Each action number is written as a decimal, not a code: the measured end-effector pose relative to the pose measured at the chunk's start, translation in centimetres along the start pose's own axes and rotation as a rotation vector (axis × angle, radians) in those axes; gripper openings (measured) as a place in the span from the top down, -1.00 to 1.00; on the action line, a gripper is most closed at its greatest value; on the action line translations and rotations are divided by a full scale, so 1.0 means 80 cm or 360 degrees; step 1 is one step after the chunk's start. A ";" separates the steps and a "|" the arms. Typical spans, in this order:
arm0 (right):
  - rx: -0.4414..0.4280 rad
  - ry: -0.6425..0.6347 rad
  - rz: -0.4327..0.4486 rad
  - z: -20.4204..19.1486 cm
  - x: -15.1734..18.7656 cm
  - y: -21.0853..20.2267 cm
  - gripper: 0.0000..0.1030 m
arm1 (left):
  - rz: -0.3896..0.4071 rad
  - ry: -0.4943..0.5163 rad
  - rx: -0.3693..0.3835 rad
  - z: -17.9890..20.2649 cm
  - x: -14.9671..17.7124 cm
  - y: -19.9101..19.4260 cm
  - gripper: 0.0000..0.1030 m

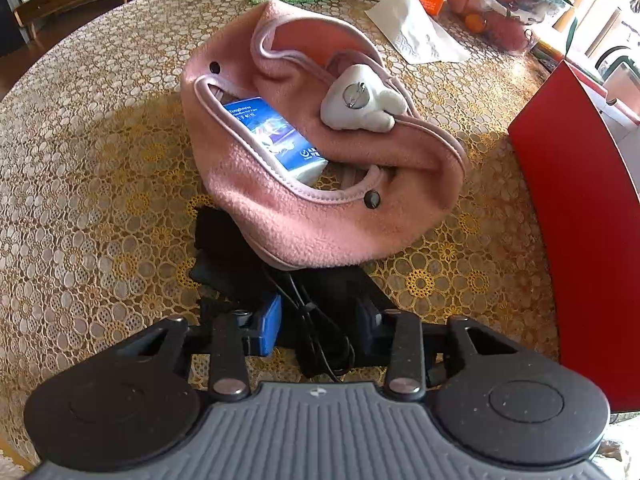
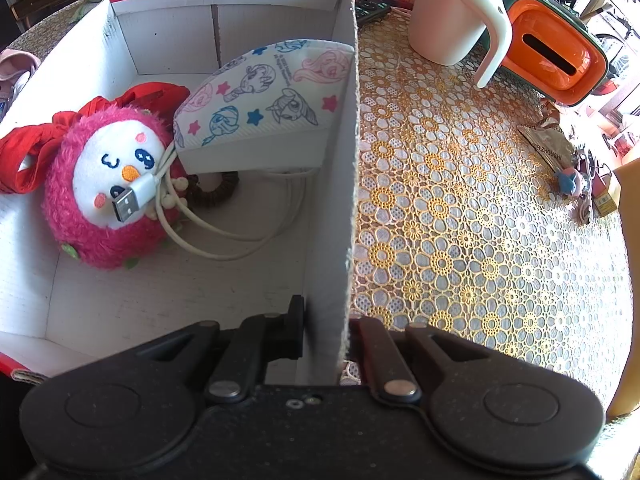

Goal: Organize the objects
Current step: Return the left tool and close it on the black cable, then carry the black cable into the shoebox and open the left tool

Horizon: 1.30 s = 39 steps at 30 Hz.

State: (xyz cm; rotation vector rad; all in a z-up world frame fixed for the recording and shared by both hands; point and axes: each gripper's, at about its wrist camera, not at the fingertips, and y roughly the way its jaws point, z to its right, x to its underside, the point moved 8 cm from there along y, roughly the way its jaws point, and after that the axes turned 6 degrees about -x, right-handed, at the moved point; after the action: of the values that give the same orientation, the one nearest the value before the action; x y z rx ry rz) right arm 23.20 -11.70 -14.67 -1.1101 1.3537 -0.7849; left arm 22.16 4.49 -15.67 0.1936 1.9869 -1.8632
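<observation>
Trouble could start in the left wrist view, where the left gripper (image 1: 320,280) has its 2 fingers part way apart around the near edge of the pink bag (image 1: 320,184) on the table (image 1: 80,160), and I cannot tell if they pinch it yet; if only loose cloth gets grabbed, the bag may tip and the blue packet (image 1: 272,136) sticking out of it could slide onto the table. In the right wrist view, the right gripper (image 2: 326,340) is clamped tight on the wall of the white box (image 2: 340,200), which holds a pink toy (image 2: 108,184), a mask (image 2: 264,108) and a cable (image 2: 224,236). A hard pull there could bend that thin wall or drag the box.
</observation>
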 end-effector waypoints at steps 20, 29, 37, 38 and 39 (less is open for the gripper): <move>0.0004 -0.0018 -0.0002 0.000 -0.001 0.000 0.85 | 0.0219 0.0033 0.0143 -0.011 -0.010 -0.075 0.89; 0.0006 -0.0023 -0.0002 0.000 -0.002 0.002 0.86 | 0.0275 0.0122 0.0266 0.020 -0.008 -0.116 0.90; 0.0002 -0.0025 -0.0004 -0.003 0.000 0.000 0.86 | 0.0365 0.0296 0.0427 0.089 -0.026 -0.169 0.90; 0.0002 -0.0025 -0.0004 -0.003 -0.001 0.001 0.86 | 0.0379 0.0319 0.0447 0.099 -0.030 -0.177 0.90; 0.0002 -0.0027 -0.0003 -0.003 -0.001 0.000 0.86 | 0.0392 0.0339 0.0466 0.108 -0.034 -0.184 0.90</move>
State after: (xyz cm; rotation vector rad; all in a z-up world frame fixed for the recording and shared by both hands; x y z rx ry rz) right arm 22.96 -11.68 -14.66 -1.1149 1.3380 -0.7759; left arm 20.90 -4.96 -1.28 0.7144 1.7130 -2.0265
